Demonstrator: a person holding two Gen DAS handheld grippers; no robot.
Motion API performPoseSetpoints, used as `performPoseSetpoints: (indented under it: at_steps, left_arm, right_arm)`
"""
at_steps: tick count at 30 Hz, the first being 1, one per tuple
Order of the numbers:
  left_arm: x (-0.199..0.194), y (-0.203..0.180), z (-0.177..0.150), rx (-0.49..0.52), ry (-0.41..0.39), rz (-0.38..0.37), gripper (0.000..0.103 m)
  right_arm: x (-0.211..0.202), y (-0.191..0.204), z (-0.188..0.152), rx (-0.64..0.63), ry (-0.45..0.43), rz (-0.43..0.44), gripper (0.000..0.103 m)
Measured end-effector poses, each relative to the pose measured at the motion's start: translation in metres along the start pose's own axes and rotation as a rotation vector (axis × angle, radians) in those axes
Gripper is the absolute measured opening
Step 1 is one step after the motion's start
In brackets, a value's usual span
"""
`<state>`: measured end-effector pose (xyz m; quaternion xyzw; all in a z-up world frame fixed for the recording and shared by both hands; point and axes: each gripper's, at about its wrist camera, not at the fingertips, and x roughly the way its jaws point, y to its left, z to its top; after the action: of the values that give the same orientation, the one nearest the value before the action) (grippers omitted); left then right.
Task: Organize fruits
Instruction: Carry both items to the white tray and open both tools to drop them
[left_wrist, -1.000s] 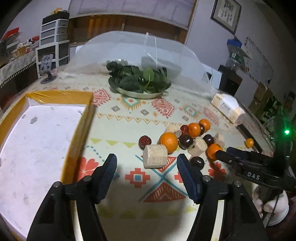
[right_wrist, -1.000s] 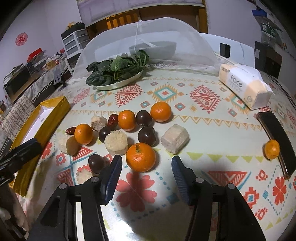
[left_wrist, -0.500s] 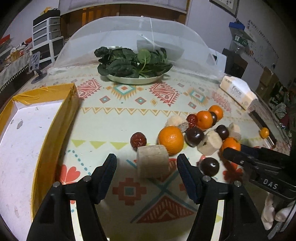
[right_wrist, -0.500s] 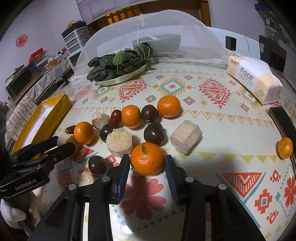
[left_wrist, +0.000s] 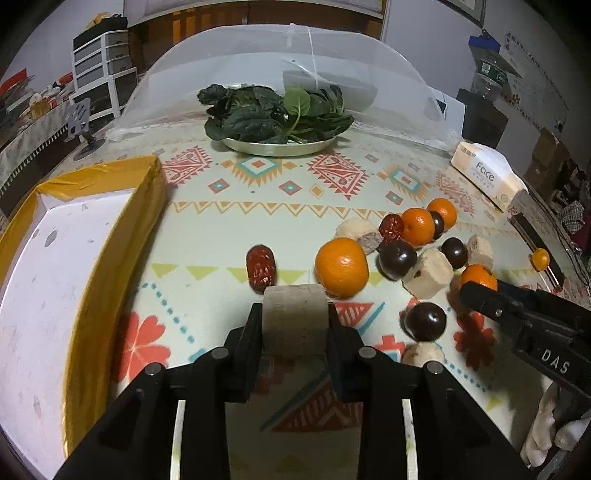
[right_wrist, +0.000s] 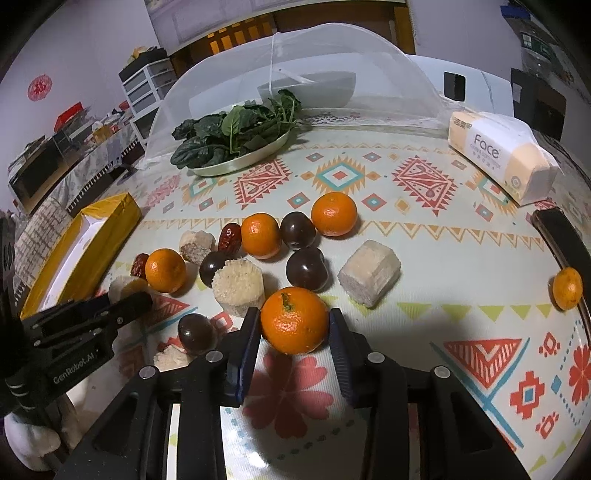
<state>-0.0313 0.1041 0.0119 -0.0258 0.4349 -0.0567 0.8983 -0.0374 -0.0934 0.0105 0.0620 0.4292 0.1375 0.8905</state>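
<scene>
Only left wrist shows clamped beige block.

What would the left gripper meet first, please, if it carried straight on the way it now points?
The left gripper is closing on the beige cake piece, so that leads. Just beyond lie the red date and the tangerine; probably the date or the tablecloth first, though depth is unclear.

Both views were evenly lit from overhead, the room behind dimmer. A soft dark shadow lay on the worktop beneath and just right of the right gripper's fingers. Fisheye curvature bent the edges – corners went black. Fruit beyond the fingers stayed sharp; far clutter was soft and grainy.
</scene>
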Motion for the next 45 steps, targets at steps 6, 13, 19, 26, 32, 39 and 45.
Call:
performPoseSetpoints:
  at_steps: [6, 13, 19, 26, 32, 39, 45]
  left_arm:
    - [-0.036, 0.014, -0.005, -0.039, -0.07, 0.008, 0.03]
    - [-0.072, 0.04, -0.009, -0.08, -0.151, 0.06, 0.03]
    - [-0.098, 0.083, -0.015, -0.153, -0.196, 0.116, 0.03]
    - [-0.122, 0.154, -0.024, -0.267, -0.221, 0.211, 0.03]
    - [-0.13, 0.214, -0.04, -0.364, -0.211, 0.28, 0.03]
    - [-0.124, 0.256, -0.053, -0.432, -0.183, 0.302, 0.03]
    - [-0.116, 0.264, -0.056, -0.445, -0.167, 0.298, 0.03]
  right_arm:
    - [-0.027, 0.013, -0.002, -0.014, -0.054, 0.0, 0.039]
    - [-0.045, 0.055, -0.001, -0.069, -0.085, 0.049, 0.039]
    - [-0.045, 0.114, 0.004, -0.151, -0.076, 0.13, 0.039]
    - [-0.031, 0.204, 0.008, -0.267, -0.046, 0.275, 0.04]
    - [-0.003, 0.271, -0.005, -0.351, 0.015, 0.361, 0.04]
    - [0.039, 0.316, -0.027, -0.416, 0.106, 0.373, 0.04]
    - [0.052, 0.327, -0.039, -0.453, 0.131, 0.347, 0.04]
